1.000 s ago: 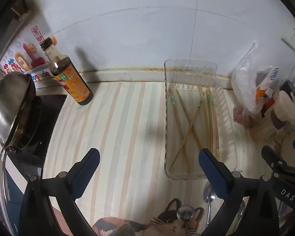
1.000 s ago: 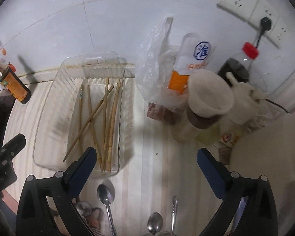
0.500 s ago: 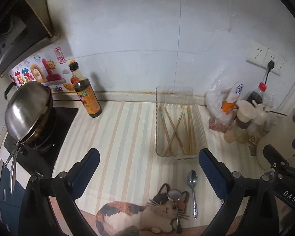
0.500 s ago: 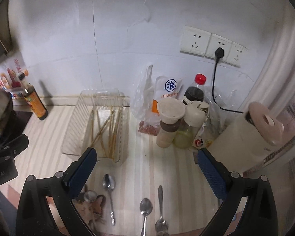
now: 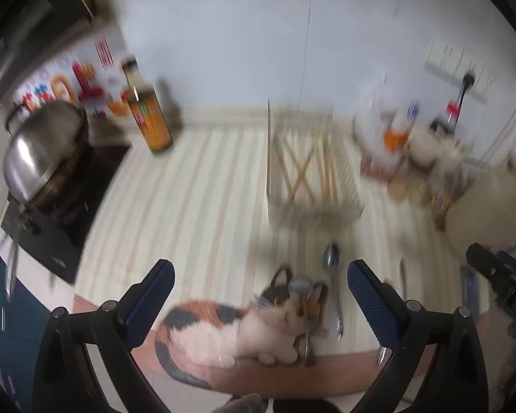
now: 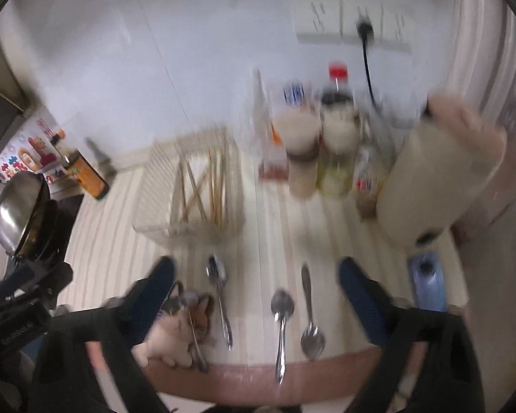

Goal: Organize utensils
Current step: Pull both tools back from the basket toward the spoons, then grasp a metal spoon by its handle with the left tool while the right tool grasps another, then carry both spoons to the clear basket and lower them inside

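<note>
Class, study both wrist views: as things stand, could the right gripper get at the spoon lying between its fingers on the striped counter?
Probably yes. The right gripper, whose fingers have just been closing with nothing between them, is open above the spoon. Nothing covers that spoon; another spoon lies close beside it, so aim matters.

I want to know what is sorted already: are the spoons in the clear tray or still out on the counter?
Out. Four spoons lie on the counter in front of the clear tray, which holds only chopsticks.

Four spoons (image 6: 283, 313), one tray (image 6: 148, 213), one cat mat (image 5: 230, 327).
</note>
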A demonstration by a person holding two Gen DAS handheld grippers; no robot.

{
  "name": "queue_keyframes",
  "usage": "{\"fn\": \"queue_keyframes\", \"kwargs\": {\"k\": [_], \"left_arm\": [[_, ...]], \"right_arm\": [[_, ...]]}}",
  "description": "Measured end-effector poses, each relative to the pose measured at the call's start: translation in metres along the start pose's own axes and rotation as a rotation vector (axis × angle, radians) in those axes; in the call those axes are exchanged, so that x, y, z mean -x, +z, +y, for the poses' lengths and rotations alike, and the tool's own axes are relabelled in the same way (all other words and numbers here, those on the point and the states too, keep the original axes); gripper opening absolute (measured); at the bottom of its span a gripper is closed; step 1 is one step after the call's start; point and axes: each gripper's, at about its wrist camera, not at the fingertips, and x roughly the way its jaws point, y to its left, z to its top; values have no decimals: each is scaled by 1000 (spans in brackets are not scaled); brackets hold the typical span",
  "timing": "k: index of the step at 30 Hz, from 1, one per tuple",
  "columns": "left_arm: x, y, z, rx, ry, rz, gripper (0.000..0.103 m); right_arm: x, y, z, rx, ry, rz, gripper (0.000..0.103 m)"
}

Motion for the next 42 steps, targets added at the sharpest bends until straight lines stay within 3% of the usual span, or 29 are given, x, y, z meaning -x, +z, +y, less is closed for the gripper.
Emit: {"fn": "queue_keyframes", "kwargs": {"k": [3, 5, 9, 13, 16, 18, 19, 20, 25, 29, 33, 42], "left_arm": [[-46, -18, -2, 17, -30, 127, 99], [-78, -31, -3, 44, -73, 217, 90], [-127, -52, -13, 78, -134, 364, 71], [-156, -63, -36, 44, -141, 427, 62], [-173, -68, -53, -8, -106, 453, 40], [-183, -72, -60, -41, -78, 471, 17], [-183, -73, -61, -51, -68, 462, 14], [-181, -74, -62, -70, -64, 449, 3], [-177, -83, -46, -92, -50, 453, 2], [-171, -93, -27, -70, -39, 462, 2], [-166, -102, -16, -54, -52, 463, 2], [-154, -106, -3, -58, -70, 458, 3]], "right_arm": [[-34, -21, -17, -56, 21, 108, 50], [-52, -34, -28, -84, 22, 160, 45], [-78, -53, -48, -134, 14, 235, 44], [-98, -64, -62, -164, 17, 292, 44], [-114, -72, -63, -169, 41, 341, 44], [-125, -74, -57, -155, 57, 363, 44], [-129, -75, -54, -146, 56, 371, 44], [-136, -77, -48, -132, 56, 381, 44], [-164, -82, -27, -70, 13, 421, 40], [-186, -91, -15, -7, -90, 455, 21], [-187, -98, -5, 35, -147, 429, 8], [-180, -137, 16, 106, -139, 444, 7]]}}
